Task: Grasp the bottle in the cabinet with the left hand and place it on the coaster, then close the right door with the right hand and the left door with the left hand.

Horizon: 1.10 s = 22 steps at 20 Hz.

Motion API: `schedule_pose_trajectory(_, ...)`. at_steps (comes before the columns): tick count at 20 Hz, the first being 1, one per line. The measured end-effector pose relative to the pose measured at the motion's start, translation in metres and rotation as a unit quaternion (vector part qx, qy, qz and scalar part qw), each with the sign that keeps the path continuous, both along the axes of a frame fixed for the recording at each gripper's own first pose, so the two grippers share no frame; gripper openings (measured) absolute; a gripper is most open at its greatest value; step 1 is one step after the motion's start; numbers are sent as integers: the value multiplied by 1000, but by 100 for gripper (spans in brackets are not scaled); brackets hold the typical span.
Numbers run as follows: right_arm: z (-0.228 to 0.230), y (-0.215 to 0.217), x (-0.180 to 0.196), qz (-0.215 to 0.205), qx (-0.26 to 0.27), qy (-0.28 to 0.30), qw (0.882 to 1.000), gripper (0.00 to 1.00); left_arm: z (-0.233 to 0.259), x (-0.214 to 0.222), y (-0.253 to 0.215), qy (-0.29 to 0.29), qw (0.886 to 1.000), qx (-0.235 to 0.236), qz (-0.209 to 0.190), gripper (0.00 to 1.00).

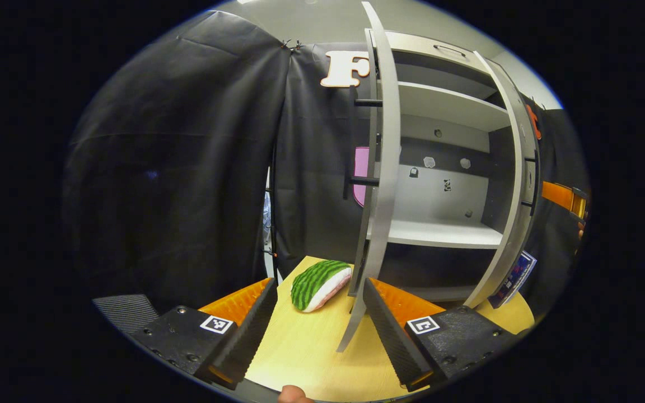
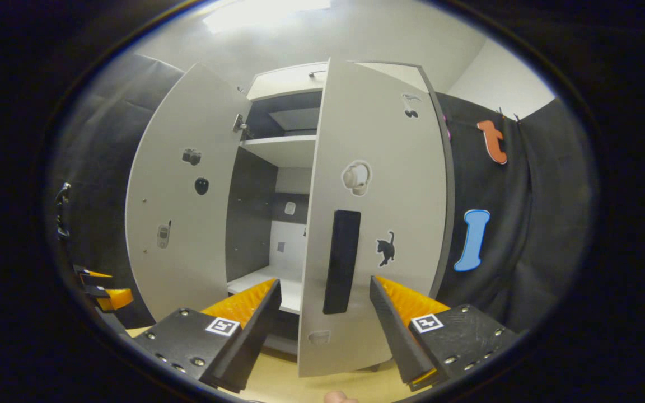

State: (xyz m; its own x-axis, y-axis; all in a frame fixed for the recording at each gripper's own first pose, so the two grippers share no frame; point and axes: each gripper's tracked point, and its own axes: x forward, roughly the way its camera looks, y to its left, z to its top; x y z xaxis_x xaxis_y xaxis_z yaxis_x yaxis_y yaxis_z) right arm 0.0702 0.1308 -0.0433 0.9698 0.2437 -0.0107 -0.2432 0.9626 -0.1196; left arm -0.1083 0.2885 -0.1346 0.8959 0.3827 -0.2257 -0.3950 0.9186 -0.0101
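1. Grey cabinet (image 1: 445,168) on the wooden table (image 1: 311,347), both doors ajar; bottle and coaster can't be made out.
2. Left gripper (image 1: 319,324) fingers spread, holding nothing, by the left door (image 1: 387,168) edge.
3. Right gripper (image 2: 325,324) fingers spread, facing the right door (image 2: 378,224) and its black handle (image 2: 342,260).
4. Watermelon-pattern cushion (image 1: 319,282) lies on the table beside the left door.

Left tongs (image 1: 319,319): two wedge-shaped fingers with finely ribbed inner faces, each mounted on a flat black block studded with small screws and bearing a square black-and-white marker. Right tongs (image 2: 325,322) are built the same way: ribbed wedge fingers, screwed black blocks, one square marker apiece.
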Motion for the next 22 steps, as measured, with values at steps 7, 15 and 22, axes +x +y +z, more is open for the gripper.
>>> schedule_pose_trajectory(7, -4, -5, -8, -20, -5, 1, 1000, 96, -3, 11, 13, -2, 1000, -9, -8, 94)
schedule_pose_trajectory(15, -10, -16, -12, -47, -12, 4, 999, 93, 0, 27, 24, -1, 1000, 2, -19, 97)
schedule_pose_trajectory(22, -16, -21, -10, -56, -14, 10, 998, 96, -2, 35, 29, 5, 1000, 0, -20, 93)
